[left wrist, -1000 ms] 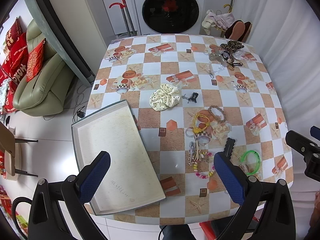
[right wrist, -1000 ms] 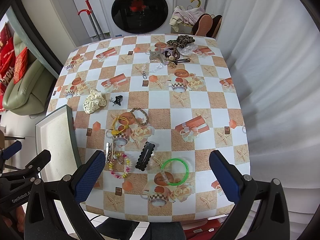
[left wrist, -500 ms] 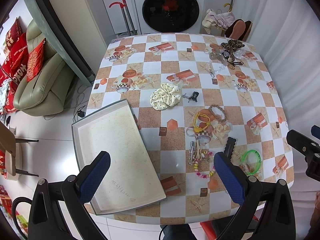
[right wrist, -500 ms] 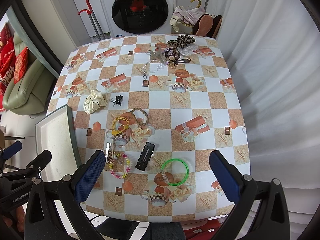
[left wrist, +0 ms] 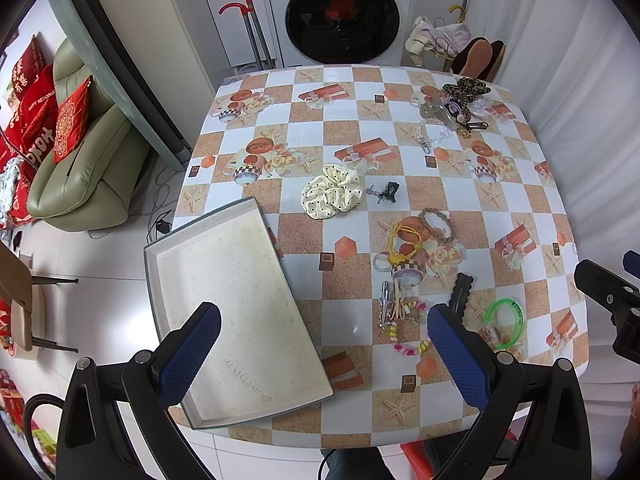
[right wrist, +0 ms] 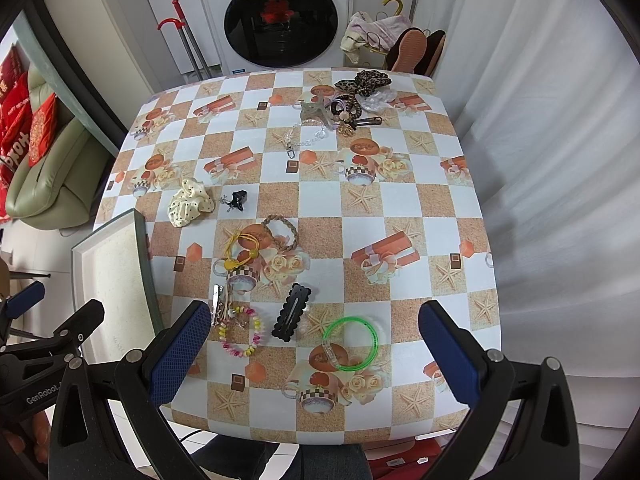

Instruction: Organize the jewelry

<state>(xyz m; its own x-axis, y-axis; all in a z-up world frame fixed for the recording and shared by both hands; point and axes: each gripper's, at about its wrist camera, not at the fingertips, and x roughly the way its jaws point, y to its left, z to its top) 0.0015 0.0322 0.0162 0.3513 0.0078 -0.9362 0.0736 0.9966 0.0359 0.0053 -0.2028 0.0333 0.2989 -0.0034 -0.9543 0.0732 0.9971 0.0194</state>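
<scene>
Checkered orange-and-white cloth covers the tabletop (right wrist: 400,208), jewelry and hair bits scattered over it. Left tool (left wrist: 324,354) hovers above the near edge, blue pads wide apart, nothing between them; under its left pad sits an empty cream tray (left wrist: 228,304) with a grey rim, angled, near-left corner overhanging the tabletop edge. Right tool (right wrist: 314,354) hovers over the near middle, pads also wide apart, holding nothing.

Near cluster: green bangle (right wrist: 351,343) flat on the cloth, black scalloped hair clip (right wrist: 292,312) just left of it, pink-yellow bead bracelet (right wrist: 240,332) further left, beside the right tool's left pad. Silver clip (right wrist: 217,300) touching the bracelet's upper left. Above those, yellow hair tie (right wrist: 240,250) and a braided tan bracelet (right wrist: 282,232) side by side. Cream polka-dot scrunchie (left wrist: 332,196) sits mid-tabletop, small black charm piece (left wrist: 386,193) just right of it, apart.

Far right corner: pile with a leopard-print bow (right wrist: 362,81), clear chain (right wrist: 304,140) trailing toward the middle, other pieces tangled, can't separate them.

Background: washing machine (left wrist: 344,12) behind the tabletop, green sofa (left wrist: 88,160) with red cushions at left, white curtain (right wrist: 540,160) at right. Right tool's body pokes into the left-wrist view at the right edge.
</scene>
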